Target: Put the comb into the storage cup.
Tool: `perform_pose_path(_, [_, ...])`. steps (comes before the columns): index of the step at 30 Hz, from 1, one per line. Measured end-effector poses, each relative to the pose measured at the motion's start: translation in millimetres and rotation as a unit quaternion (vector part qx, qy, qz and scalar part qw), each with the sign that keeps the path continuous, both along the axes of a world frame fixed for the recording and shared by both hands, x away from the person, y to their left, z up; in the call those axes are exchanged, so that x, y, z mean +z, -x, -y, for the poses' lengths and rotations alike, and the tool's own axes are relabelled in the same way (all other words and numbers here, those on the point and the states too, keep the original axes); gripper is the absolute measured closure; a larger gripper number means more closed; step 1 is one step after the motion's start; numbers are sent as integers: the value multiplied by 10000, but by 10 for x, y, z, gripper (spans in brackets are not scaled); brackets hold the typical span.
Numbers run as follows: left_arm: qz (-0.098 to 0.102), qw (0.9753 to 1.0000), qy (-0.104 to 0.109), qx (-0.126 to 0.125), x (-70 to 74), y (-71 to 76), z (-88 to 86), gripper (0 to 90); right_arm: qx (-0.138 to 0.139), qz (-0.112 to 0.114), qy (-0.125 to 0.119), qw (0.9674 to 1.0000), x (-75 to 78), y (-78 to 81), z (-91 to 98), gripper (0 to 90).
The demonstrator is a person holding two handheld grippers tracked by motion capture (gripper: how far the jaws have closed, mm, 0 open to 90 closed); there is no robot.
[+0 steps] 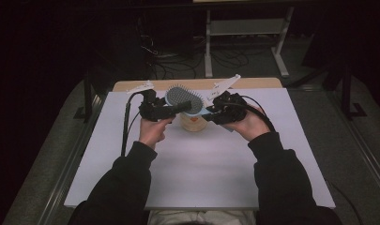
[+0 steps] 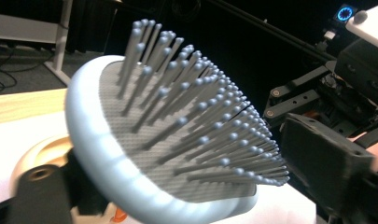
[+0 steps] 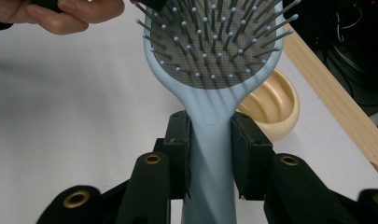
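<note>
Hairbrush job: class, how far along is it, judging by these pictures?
Done: the brush is off the table, the right gripper clamping its handle. In hand: the left gripper flanks its head. Left: setting it down, maybe in the cream cup below.

Hairbrush (image 1: 184,100): paddle type, pale blue plastic body, oval head with a grey cushion pad and grey ball-tipped bristles. Raised off the white table, bristles facing up and toward the person, head lying to the left and the handle to the right. Handle (image 3: 209,140) flat and smooth, with a small round mark, possibly a logo, near its neck.
</note>
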State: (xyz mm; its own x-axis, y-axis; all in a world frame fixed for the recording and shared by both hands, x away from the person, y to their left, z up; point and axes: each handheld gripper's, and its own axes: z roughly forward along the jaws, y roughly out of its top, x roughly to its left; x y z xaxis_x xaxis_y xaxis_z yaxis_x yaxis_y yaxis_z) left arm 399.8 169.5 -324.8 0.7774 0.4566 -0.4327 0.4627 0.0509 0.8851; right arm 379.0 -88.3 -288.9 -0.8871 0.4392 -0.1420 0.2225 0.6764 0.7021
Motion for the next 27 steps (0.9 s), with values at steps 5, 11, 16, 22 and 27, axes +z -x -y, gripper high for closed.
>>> perform_pose_path(5, [-159, 9998, 118, 49, 1, -20, -9, 244, 11, -13, 10, 10000, -12, -11, 4, 684])
perform_pose_path(11, [-299, 9991, 293, -102, -10, -55, -15, 346, -18, 8, 82, 10000, -47, -36, -28, 685])
perform_pose_path(16, [-285, 9992, 252, -133, 36, -69, -8, 424, -75, -6, 133, 9999, -70, -46, -56, 687])
perform_pose_path(22, [-45, 10000, 5, -70, 177, -28, 64, 486, -135, 4, 198, 9997, -104, -67, -92, 689])
perform_pose_path(27, [81, 9999, -99, -87, 239, -23, 105, 516, -170, 2, 159, 9997, -116, -88, -93, 690])
